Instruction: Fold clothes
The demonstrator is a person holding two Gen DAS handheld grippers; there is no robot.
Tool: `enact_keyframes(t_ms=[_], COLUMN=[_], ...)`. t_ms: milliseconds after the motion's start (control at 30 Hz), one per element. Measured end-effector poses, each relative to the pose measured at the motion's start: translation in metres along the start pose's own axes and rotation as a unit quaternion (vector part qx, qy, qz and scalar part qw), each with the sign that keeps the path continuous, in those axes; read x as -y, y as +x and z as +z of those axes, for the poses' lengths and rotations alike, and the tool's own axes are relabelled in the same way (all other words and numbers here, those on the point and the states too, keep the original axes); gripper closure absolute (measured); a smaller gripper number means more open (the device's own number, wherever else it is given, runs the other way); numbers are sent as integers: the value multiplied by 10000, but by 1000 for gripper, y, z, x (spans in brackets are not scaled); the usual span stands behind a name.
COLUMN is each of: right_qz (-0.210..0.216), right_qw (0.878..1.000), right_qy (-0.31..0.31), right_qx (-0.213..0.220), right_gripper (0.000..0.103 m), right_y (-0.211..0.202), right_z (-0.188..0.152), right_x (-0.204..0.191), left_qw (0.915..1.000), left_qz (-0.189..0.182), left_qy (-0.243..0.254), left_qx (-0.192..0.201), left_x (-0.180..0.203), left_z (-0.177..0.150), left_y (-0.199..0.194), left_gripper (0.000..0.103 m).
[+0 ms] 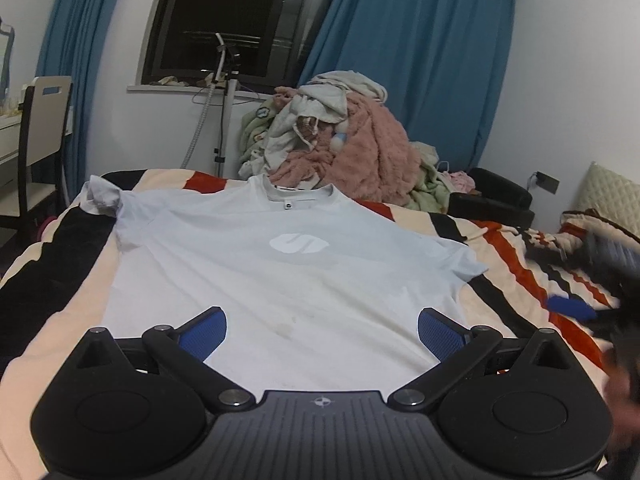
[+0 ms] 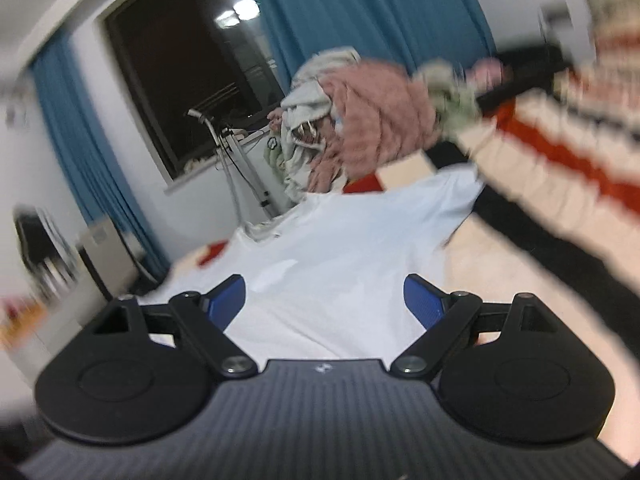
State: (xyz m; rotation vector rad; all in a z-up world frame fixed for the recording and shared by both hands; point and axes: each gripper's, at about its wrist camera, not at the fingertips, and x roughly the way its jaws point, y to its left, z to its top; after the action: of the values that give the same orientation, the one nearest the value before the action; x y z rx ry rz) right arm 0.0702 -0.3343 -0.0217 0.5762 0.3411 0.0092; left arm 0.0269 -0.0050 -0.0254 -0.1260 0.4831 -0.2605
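Note:
A pale blue T-shirt (image 1: 280,272) lies spread flat on the striped bedspread (image 1: 64,264), collar at the far side and a white logo on the chest. Its left sleeve (image 1: 100,198) is bunched up. My left gripper (image 1: 322,330) hovers over the shirt's near hem, open wide, nothing between its blue pads (image 1: 206,334). At the right edge of the left wrist view, the right gripper (image 1: 572,308) shows as a blur. In the tilted, blurred right wrist view, the right gripper (image 2: 324,300) is open over the same T-shirt (image 2: 340,240), holding nothing.
A tall heap of clothes (image 1: 348,140) with a pink fleece stands behind the bed. A garment steamer pole (image 1: 228,100) rises by the dark window (image 1: 236,16) between blue curtains. A chair (image 1: 44,132) and desk sit at the left. A black box (image 1: 496,196) lies at the right.

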Motion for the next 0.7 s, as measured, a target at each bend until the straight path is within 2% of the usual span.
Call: enact_keyframes(t_ms=[100, 200, 333, 400, 467, 533, 633, 700], right_qz=[270, 245, -378, -566, -566, -312, -39, 65], right_qw=[9927, 9729, 9622, 9494, 9433, 9556, 9774, 9825], right_qy=[1156, 2287, 2693, 3072, 3254, 2924, 2113, 1862], right_qx=[-203, -253, -135, -316, -328, -169, -64, 44], right_gripper=[15, 15, 14, 27, 26, 26, 26, 28], right_y=[40, 94, 163, 196, 217, 233, 261, 282], right_z=[29, 45, 45, 35, 24, 25, 34, 41], right_x=[21, 54, 115, 155, 181, 187, 177, 177], left_qw=[9999, 9997, 9982, 9970, 9958, 9945, 9934, 9936], left_qz=[109, 201, 239, 308, 416, 476, 481, 523], left_qy=[-7, -130, -433, -527, -594, -662, -665, -550], left_qx=[-5, -97, -347, -473, -565, -660, -797, -831], left_x=[-5, -12, -23, -30, -35, -40, -42, -41], left_z=[-2, -3, -7, -10, -12, -13, -15, -18], left_y=[3, 11, 29, 39, 48, 58, 74, 83], left_gripper=[0, 0, 0, 0, 0, 0, 0, 0])
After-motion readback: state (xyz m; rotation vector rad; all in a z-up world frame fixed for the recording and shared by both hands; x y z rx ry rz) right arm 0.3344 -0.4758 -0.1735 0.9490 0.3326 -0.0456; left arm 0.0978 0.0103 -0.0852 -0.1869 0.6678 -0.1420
